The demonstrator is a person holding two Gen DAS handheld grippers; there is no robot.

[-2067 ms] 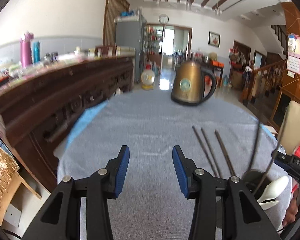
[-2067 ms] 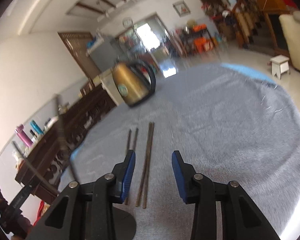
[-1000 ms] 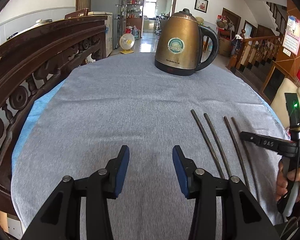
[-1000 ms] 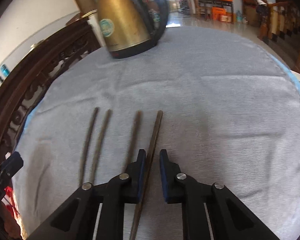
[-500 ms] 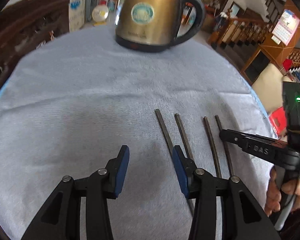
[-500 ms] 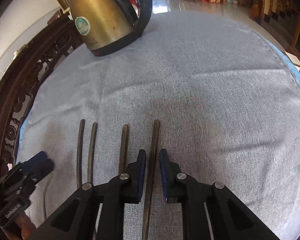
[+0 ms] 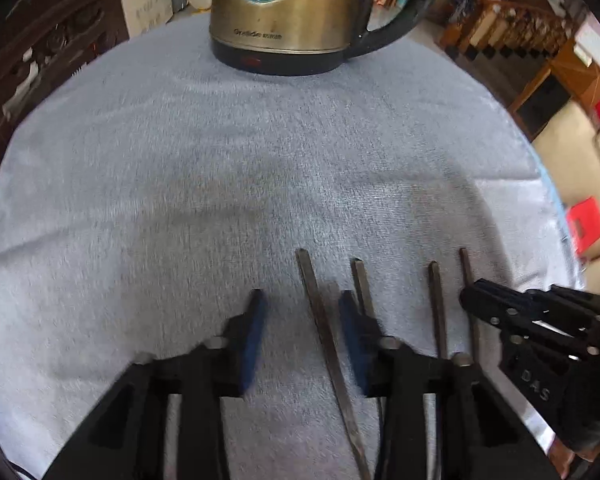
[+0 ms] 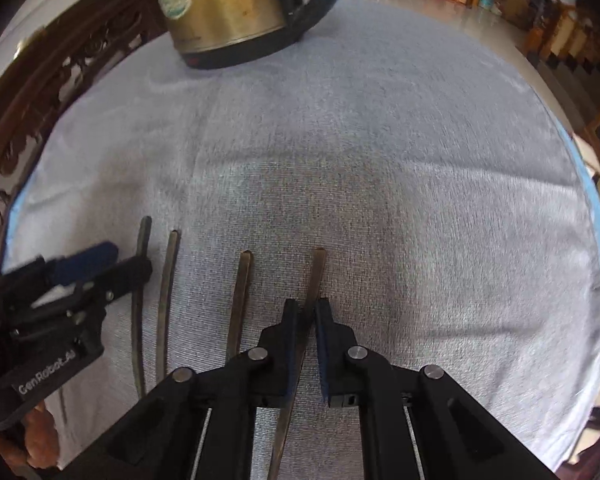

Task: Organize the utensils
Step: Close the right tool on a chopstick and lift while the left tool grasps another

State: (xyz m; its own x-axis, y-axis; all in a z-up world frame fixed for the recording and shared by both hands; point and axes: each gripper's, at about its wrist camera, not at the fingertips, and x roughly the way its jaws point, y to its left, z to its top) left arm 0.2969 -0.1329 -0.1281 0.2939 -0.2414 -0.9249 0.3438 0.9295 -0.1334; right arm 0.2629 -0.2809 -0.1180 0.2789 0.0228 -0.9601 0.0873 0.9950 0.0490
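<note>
Both tools are matte black plastic with angular, cut-out arms. The left gripper has dark blue pads and round silver screws; "GenRobot.AI" is printed in white on its side. The right gripper has the same blue pads, silver screws, thin steel rods, and raised "DAS" lettering.

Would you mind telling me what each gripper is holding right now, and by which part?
The right gripper is shut on the rightmost chopstick, a little back from its far end. The left gripper holds nothing; it is open around the leftmost chopstick.
</note>
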